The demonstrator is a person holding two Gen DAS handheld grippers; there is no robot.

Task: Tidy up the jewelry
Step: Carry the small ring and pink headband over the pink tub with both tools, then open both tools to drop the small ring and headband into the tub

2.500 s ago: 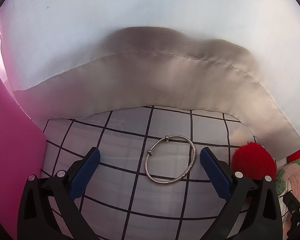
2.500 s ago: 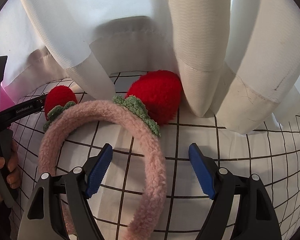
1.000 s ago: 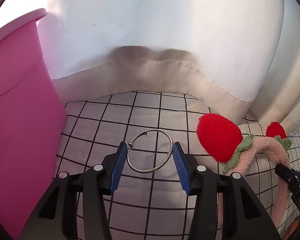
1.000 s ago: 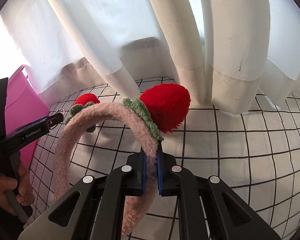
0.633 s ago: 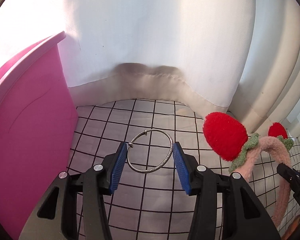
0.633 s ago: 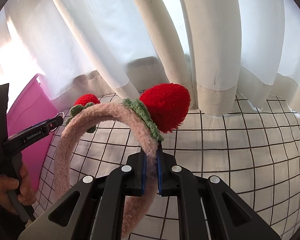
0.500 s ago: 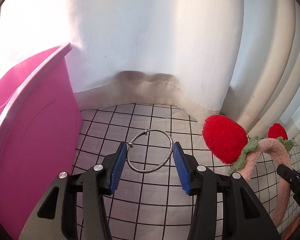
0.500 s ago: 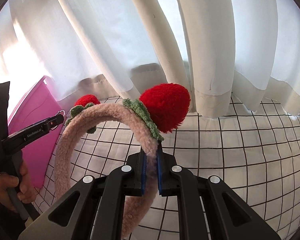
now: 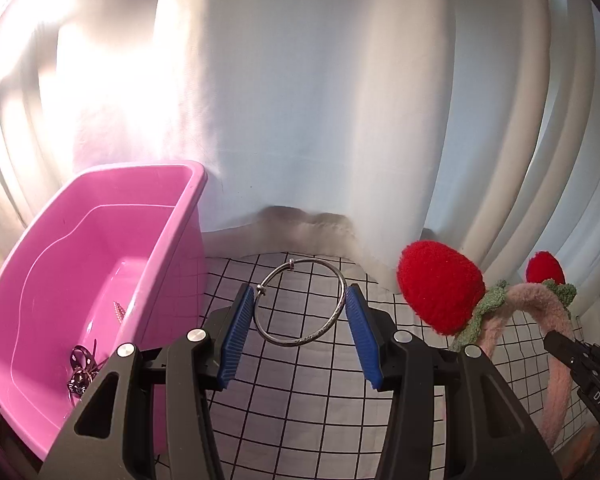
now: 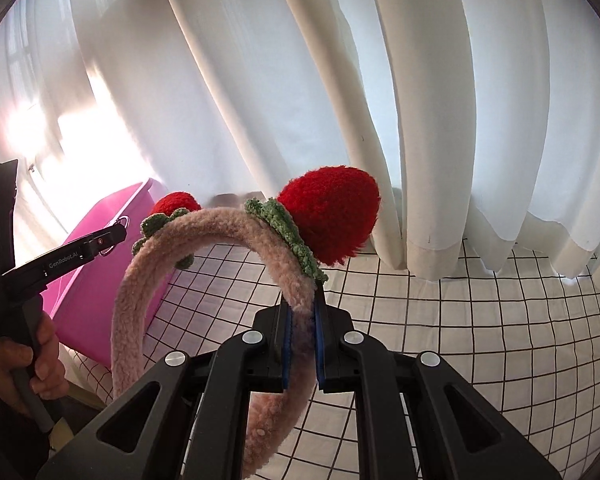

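- The left gripper (image 9: 300, 328) clamps a thin silver metal bangle (image 9: 300, 302) between its blue pads, just right of the pink plastic tub (image 9: 172, 240).
- The right gripper (image 10: 300, 344) is closed on a fuzzy pink headband (image 10: 204, 232) with red strawberry pompoms, above the checked cloth (image 10: 480, 320).

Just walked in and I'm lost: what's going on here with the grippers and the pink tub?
A person is tidying accessories with two handheld grippers. The left gripper holds a silver bangle across its width between its jaws, next to the open pink bin, where a few small pieces already lie. The right gripper is shut on the band of a fluffy pink headband with red strawberry pom-poms, held up over the checked cloth.
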